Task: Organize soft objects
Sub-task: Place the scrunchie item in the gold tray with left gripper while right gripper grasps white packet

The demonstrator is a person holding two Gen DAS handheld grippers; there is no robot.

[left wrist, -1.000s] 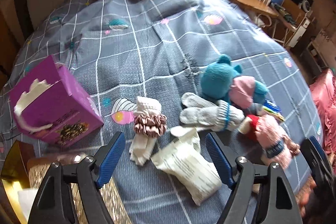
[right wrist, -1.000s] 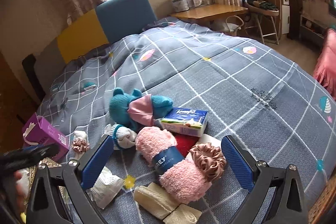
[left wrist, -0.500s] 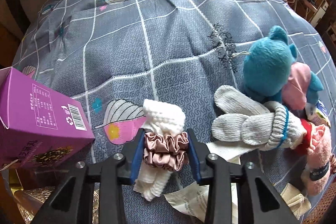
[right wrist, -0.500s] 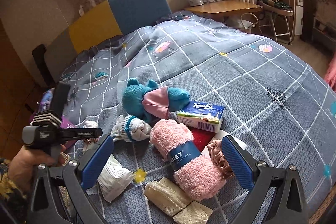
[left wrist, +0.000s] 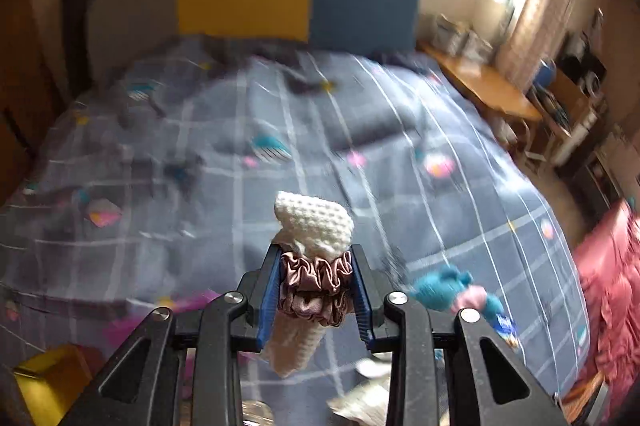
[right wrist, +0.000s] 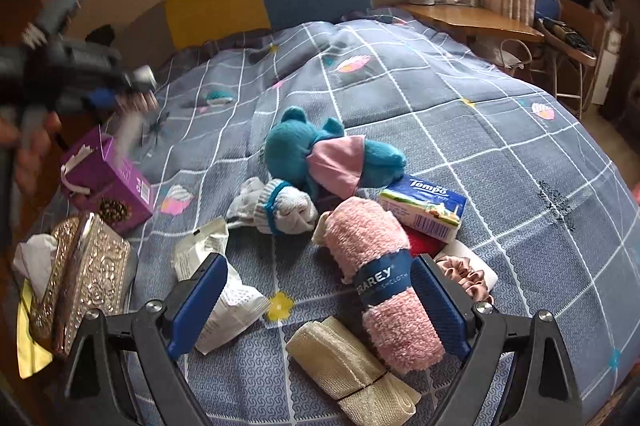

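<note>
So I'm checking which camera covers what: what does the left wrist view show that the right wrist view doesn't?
Only the left wrist view shows the grip clearly: the left gripper, whose jaws have just been closing, is clamped on a mauve scrunchie wrapped around a cream knitted roll, lifted off the bed.

Only the right wrist view shows the open right gripper over the pink towel roll, plus grey mittens and a purple box.

Both show the teal plush toy and grey checked bedspread.

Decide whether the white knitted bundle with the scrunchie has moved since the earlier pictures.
Yes. The white knitted bundle, clamped in the left gripper, has risen off the grey checked bedspread where it lay beside the purple box.
</note>
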